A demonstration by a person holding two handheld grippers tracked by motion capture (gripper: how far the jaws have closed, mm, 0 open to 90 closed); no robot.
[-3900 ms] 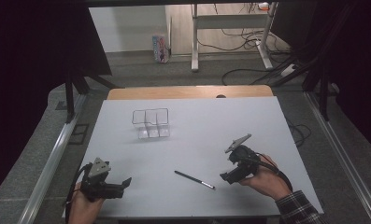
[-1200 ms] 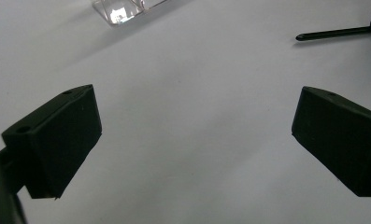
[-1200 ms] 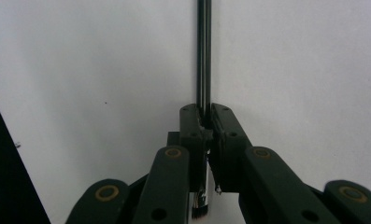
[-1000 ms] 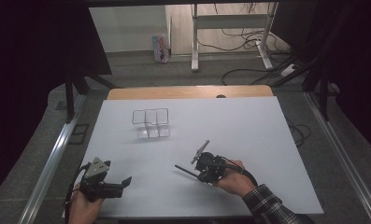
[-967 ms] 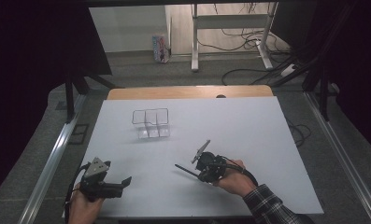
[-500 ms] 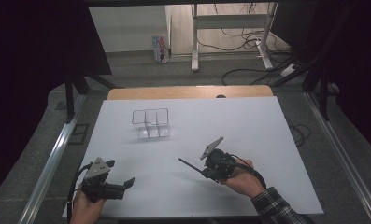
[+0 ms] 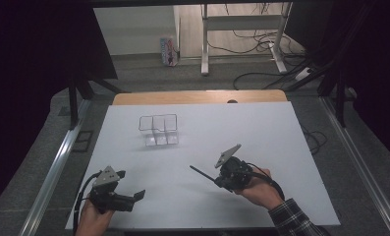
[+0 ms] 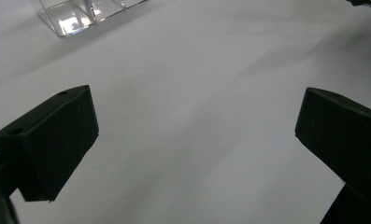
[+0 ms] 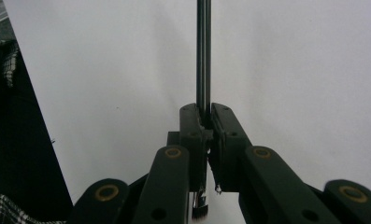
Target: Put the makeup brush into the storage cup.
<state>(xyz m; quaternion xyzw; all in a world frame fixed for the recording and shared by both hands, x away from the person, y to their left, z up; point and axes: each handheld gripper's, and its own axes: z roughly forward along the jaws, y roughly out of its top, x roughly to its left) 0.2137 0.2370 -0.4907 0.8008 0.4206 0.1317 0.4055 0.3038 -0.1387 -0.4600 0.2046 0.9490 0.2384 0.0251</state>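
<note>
A thin dark pen (image 7: pixel 200 173) sticks out to the left of my right gripper (image 7: pixel 218 181), clear of the white table (image 7: pixel 281 147). In the right gripper view my right gripper (image 9: pixel 204 121) is shut on the pen (image 9: pixel 203 56), whose shaft runs straight ahead from the pads. My left gripper (image 7: pixel 131 189) rests at the table's near left corner. Its jaws are open with nothing between them, which the left gripper view confirms for the left gripper (image 8: pixel 192 126). A clear plastic organizer (image 7: pixel 157 130) with three compartments stands upright left of centre, and its base (image 8: pixel 75 14) is ahead of the left jaws.
A wooden strip (image 7: pixel 197 96) borders the table's far edge, and metal rails (image 7: pixel 55 172) run along both sides. Cables (image 7: pixel 261 73) and a desk frame lie on the floor beyond. A plaid sleeve (image 7: pixel 295 221) comes in at the bottom right.
My right gripper came left to the pen lying on the table and shut on it. Over the last second it has carried the pen up and slightly right. The left gripper stayed put.
</note>
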